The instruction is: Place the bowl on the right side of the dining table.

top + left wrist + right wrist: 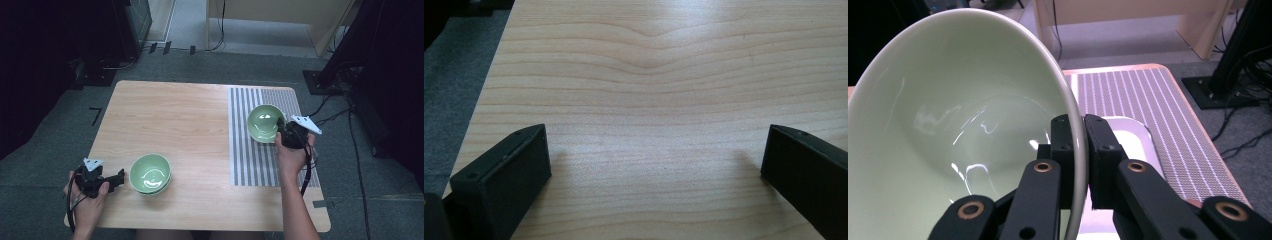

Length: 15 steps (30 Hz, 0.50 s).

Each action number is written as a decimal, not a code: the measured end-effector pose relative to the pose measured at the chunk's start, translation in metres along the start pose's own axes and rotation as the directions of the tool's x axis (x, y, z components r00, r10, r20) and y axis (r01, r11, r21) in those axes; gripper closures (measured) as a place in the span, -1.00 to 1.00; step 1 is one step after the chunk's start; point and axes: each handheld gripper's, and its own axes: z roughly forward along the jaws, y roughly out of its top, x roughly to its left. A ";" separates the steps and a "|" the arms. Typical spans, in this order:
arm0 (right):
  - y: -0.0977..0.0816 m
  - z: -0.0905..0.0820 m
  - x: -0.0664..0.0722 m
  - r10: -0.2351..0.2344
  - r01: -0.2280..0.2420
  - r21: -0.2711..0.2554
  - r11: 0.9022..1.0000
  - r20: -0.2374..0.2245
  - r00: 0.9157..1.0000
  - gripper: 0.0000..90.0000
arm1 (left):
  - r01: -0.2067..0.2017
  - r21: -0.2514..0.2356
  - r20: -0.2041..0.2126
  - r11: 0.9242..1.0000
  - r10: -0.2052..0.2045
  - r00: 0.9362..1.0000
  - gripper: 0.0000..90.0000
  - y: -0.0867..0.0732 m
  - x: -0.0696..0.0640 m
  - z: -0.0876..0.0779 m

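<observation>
Bowl (948,125), green glazed ceramic: rigid, slick, breakable; best held by rim, where right claw (1082,150) pinches it; left claw (654,165) agape over bare counter (664,75)

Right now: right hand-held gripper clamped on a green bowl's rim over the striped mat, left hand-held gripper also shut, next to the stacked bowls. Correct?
Not quite. The left hand-held gripper is open: the left gripper view shows its jaws wide apart over bare table. The rest holds: the right hand-held gripper is clamped on the green bowl rim over the striped mat.
</observation>
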 end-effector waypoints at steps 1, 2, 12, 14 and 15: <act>0.000 0.002 -0.002 0.004 -0.004 0.003 1.000 0.003 1.000 0.88 | 0.000 0.000 0.000 1.000 0.000 1.000 -1.00 0.000 0.000 0.000; 0.000 0.002 -0.002 0.004 -0.004 0.003 1.000 0.003 1.000 0.88 | 0.000 0.000 0.000 1.000 0.000 1.000 -1.00 0.000 0.000 0.000; -0.004 0.019 -0.021 0.051 -0.054 0.053 0.997 0.043 0.998 0.88 | 0.001 -0.001 0.000 1.000 -0.001 1.000 -1.00 0.000 0.000 0.000; -0.004 0.021 -0.023 0.055 -0.058 0.061 0.996 0.048 0.997 0.88 | 0.000 -0.001 0.000 1.000 0.000 1.000 -1.00 0.000 0.000 0.000; -0.005 0.023 -0.025 0.060 -0.064 0.067 0.996 0.052 0.997 0.88 | 0.000 -0.001 0.000 1.000 0.000 1.000 -1.00 0.000 0.000 0.000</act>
